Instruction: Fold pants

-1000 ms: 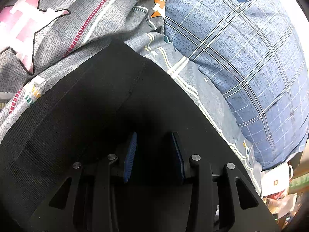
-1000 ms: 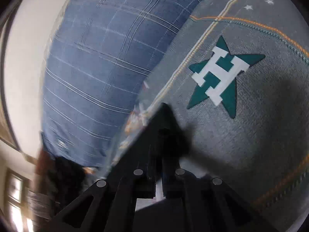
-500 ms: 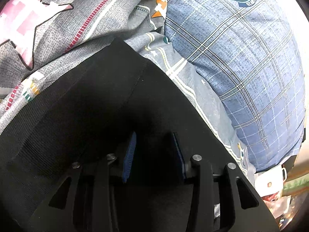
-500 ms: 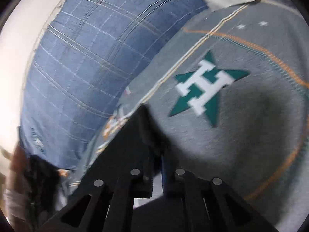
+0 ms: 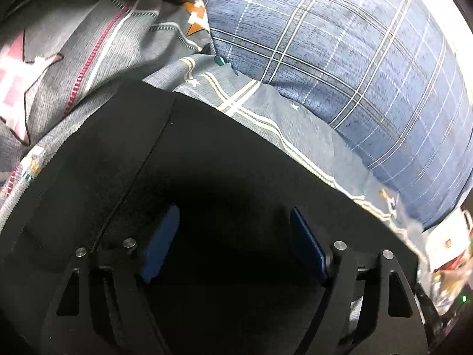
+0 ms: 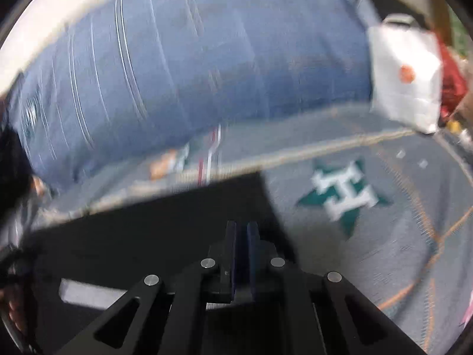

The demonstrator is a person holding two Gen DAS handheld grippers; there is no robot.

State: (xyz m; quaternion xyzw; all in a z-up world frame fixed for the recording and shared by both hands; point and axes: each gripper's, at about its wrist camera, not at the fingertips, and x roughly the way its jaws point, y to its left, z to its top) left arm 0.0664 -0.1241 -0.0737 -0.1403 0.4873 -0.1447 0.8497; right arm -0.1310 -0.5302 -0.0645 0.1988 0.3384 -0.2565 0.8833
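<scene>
The black pants lie on a grey bedsheet, a folded corner pointing toward the blue pillow. My left gripper hovers over the black cloth, open, its blue pads wide apart with nothing between them. In the right wrist view the pants show as a flat black panel with a straight edge. My right gripper is shut, its pads pressed together just above the pants; whether cloth is pinched between them I cannot tell.
A blue plaid pillow lies beyond the pants, also in the right wrist view. The grey sheet carries star prints with an H. A white bag and clutter sit off the bed's far side.
My left gripper's pads have spread much wider apart over the pants. My right gripper has swung round, so the pants now lie as a broad flat panel; the view is motion-blurred.
</scene>
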